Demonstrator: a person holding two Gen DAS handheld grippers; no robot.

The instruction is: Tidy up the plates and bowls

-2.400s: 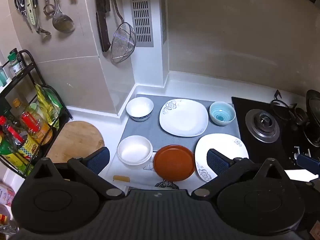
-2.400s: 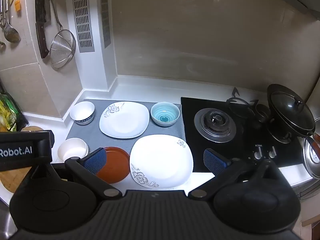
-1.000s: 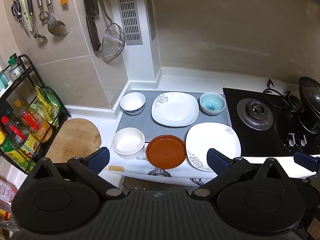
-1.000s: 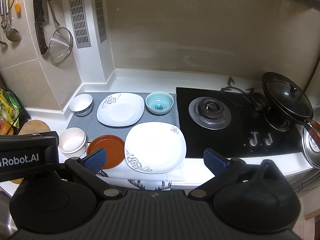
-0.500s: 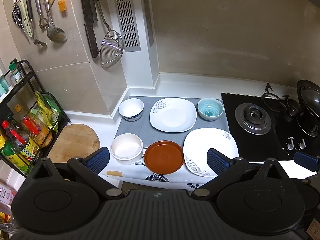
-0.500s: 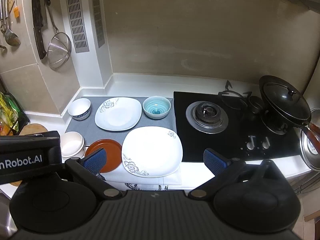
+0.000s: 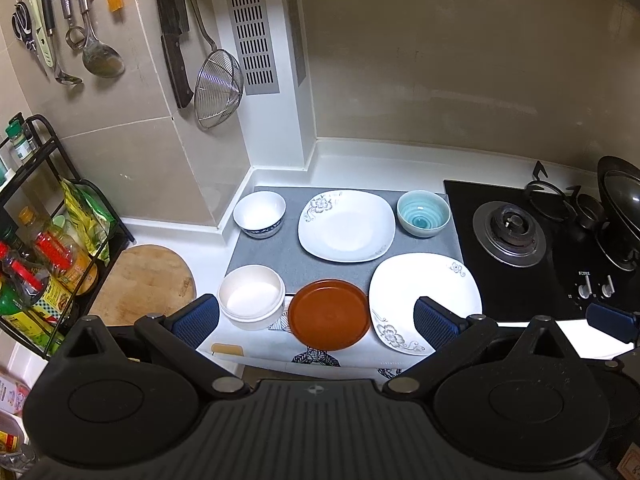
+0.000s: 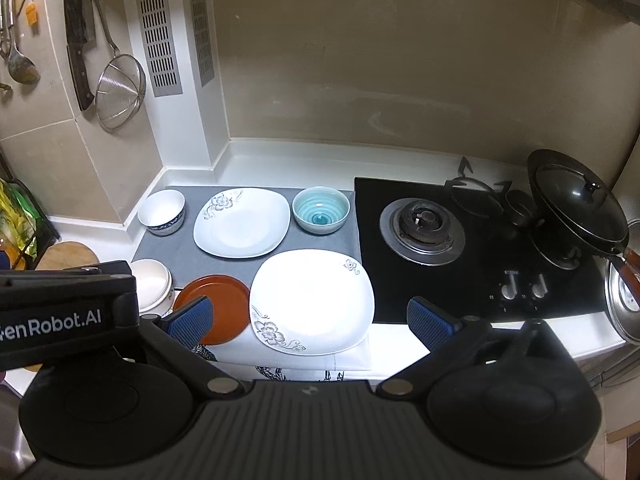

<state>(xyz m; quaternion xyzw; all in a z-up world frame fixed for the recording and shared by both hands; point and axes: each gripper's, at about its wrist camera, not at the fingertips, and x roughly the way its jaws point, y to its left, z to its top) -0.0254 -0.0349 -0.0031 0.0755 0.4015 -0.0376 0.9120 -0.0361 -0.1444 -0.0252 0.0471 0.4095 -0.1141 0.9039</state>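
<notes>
Both hand-held grippers hang above the worktop's near edge with their blue-padded fingers spread wide and nothing between them: the left hand-held gripper [image 7: 316, 318] at the bottom of its own frame, the right hand-held gripper [image 8: 308, 318] likewise. On the grey mat [image 7: 264, 254] at frame centre, a white blue-banded bowl [image 7: 260, 214], a square floral plate [image 7: 346, 226] and a teal spiral bowl [image 7: 423, 213] form the far row. Nearer the frame bottom sit a cream bowl [image 7: 252, 296], a round brown plate [image 7: 329, 314] and a larger square floral plate [image 7: 424, 300], the brown plate just beside both neighbours. A black gas hob [image 8: 424, 228] fills the right of the frame, with a lidded wok [image 8: 576, 204] at its far right. A wire skimmer [image 7: 218, 88] and a cleaver [image 7: 174, 36] hang on the wall at upper left; a round wooden board [image 7: 144, 284] lies at the left.
</notes>
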